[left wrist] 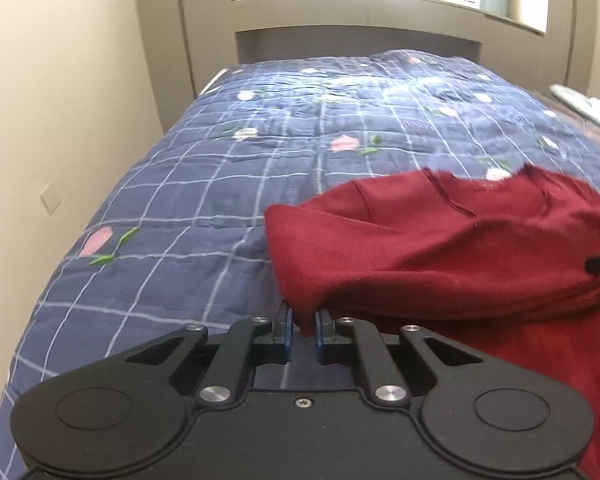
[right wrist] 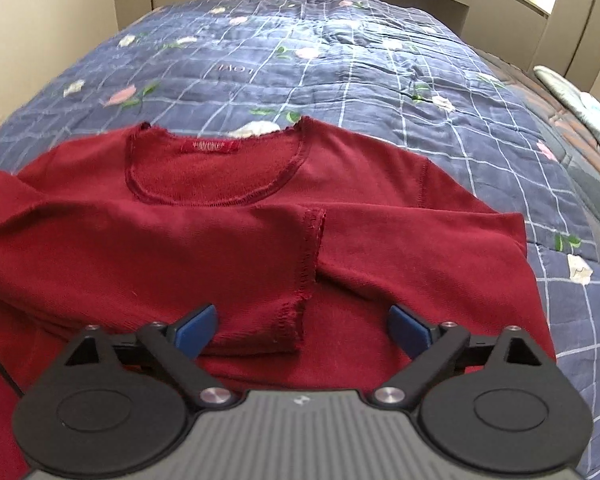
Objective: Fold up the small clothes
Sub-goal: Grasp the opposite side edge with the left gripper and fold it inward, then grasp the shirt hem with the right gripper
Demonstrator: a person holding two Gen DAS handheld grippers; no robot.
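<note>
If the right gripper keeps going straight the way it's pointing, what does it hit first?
Most likely the red top. The right gripper is open and angled down over it, with the folded sleeve's cuff between the fingers. Depth is hard to judge, but nothing shows in between.

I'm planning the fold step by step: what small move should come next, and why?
Probably lift the left hand-held gripper and carry its pinched edge of the red top across the body. It is closed on fabric, while the right hand-held gripper hangs open over a sleeve already folded in.
</note>
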